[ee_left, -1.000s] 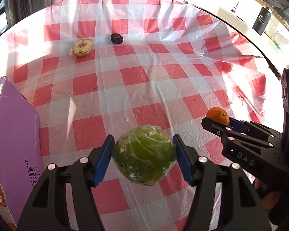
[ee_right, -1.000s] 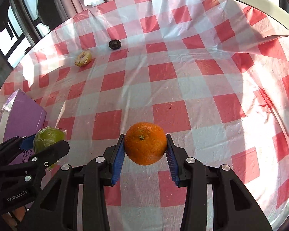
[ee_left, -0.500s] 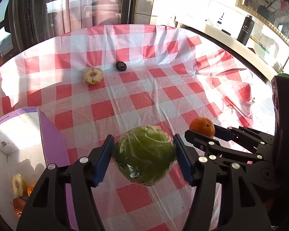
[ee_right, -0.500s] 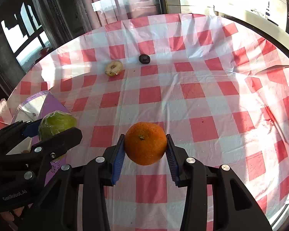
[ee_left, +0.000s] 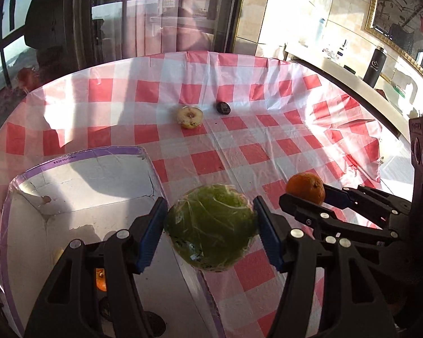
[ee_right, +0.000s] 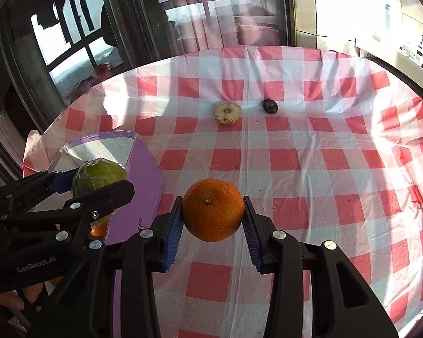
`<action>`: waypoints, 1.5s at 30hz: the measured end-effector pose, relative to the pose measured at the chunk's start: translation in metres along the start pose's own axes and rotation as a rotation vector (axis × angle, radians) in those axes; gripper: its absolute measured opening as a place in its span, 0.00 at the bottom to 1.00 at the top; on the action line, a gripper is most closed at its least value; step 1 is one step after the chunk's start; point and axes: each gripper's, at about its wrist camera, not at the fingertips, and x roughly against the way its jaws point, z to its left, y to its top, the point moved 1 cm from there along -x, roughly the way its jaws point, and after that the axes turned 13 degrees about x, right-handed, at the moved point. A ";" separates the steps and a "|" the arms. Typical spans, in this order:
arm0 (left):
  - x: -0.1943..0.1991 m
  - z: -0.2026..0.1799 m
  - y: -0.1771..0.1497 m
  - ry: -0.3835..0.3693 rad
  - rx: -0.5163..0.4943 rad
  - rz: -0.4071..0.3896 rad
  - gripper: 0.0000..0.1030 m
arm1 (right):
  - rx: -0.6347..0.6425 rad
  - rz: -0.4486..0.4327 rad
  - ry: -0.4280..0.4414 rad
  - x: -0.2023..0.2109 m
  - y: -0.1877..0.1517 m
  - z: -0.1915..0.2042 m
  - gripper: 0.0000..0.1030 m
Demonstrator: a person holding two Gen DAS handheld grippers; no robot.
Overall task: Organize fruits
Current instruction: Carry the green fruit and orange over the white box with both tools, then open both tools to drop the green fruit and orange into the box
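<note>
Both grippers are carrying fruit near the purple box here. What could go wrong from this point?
1. The left gripper holds the plastic-wrapped green fruit over the box's near wall, not clearly inside; released now, it might hit the rim and roll off.
2. The right gripper with the orange sits close beside the left one, so the two could knock together when unloading.
3. The slick wrap could slip in the jaws.
</note>
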 end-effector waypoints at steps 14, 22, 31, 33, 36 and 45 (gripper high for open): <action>0.025 0.102 -0.032 0.169 0.065 0.057 0.60 | 0.237 -0.038 0.167 -0.008 0.018 0.109 0.39; 0.020 0.143 -0.054 0.264 0.090 0.160 0.60 | 0.353 0.051 0.243 -0.028 0.008 0.152 0.39; 0.008 0.152 -0.064 0.286 0.095 0.256 0.60 | 0.490 0.198 0.267 -0.047 -0.019 0.177 0.40; 0.006 0.150 -0.065 0.280 0.085 0.269 0.61 | 0.500 0.200 0.261 -0.047 -0.021 0.179 0.40; 0.005 0.150 -0.065 0.277 0.081 0.274 0.61 | 0.491 0.200 0.258 -0.047 -0.022 0.179 0.40; 0.003 0.150 -0.066 0.269 0.097 0.286 0.63 | 0.505 0.209 0.241 -0.048 -0.022 0.178 0.40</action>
